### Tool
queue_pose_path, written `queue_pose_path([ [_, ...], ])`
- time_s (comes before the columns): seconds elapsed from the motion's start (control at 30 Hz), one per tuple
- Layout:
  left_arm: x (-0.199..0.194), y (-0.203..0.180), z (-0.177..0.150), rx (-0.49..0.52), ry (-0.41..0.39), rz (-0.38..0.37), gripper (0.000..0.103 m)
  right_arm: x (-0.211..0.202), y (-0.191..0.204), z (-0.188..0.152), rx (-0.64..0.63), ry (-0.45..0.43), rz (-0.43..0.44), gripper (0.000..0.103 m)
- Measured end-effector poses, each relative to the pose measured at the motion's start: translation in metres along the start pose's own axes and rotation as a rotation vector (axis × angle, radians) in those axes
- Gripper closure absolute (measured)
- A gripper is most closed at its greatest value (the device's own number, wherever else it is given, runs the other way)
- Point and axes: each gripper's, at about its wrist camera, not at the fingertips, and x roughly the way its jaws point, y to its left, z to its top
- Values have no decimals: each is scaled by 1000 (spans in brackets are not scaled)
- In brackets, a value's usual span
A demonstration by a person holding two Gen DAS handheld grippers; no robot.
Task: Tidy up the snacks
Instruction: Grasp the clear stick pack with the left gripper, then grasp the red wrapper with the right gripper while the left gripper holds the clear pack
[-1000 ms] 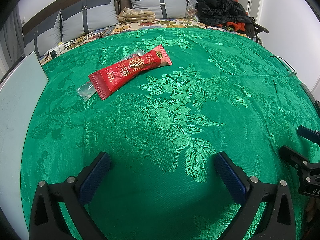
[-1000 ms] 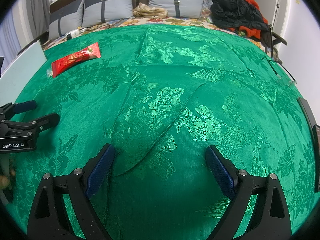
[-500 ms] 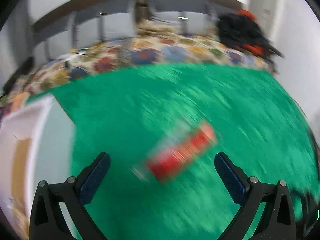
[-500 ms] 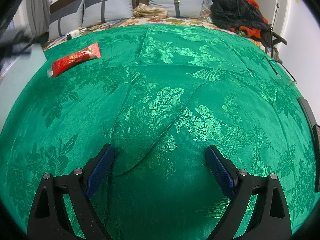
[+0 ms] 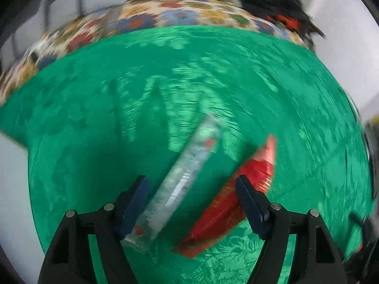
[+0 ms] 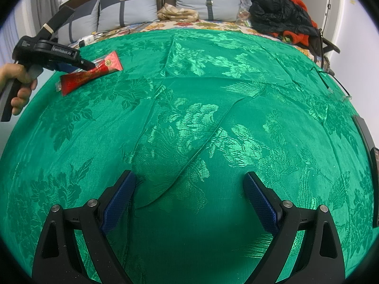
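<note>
While blurred, left wrist view has left gripper (image 5: 191, 197) jaws open over clear packet (image 5: 187, 177) & red snack packet (image 5: 234, 198) on green bed cover (image 5: 94, 118). Right wrist view: right gripper (image 6: 189, 198) jaws open, empty; packets near bed's far-left corner.

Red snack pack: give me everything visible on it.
The red snack pack is a long, flat, glossy pouch with gold print and a round gold emblem near its far end. It lies diagonally on the green bedspread, partly over a clear packet. The open left gripper hovers over both; contact unclear.
</note>
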Motion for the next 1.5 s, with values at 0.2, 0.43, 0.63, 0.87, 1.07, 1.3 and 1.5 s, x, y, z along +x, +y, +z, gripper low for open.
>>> queue_pose_path([
  [0.2, 1, -11, -2, 72, 6, 92, 40, 1, 0, 1, 0, 0, 0, 8],
  [0.43, -23, -23, -58, 38, -50, 118, 86, 0, 0, 0, 0, -1, 1, 8],
  [0.63, -77, 2, -178, -251, -95, 71, 84, 0, 0, 0, 0, -1, 1, 8],
  [0.87, -94, 27, -226, -344, -175, 14, 68, 0, 0, 0, 4, 0, 2, 8],
  [1.07, -83, 1, -206, -202, -128, 100, 50, -1, 22, 55, 232, 131, 254, 11],
  [1.3, -85, -15, -218, -117, -103, 191, 52, 56, 164, 146, 40, 275, 327, 13],
  [1.5, -98, 4, -228, -176, -151, 93, 85, 82, 167, 135, 73, 343, 296, 89],
])
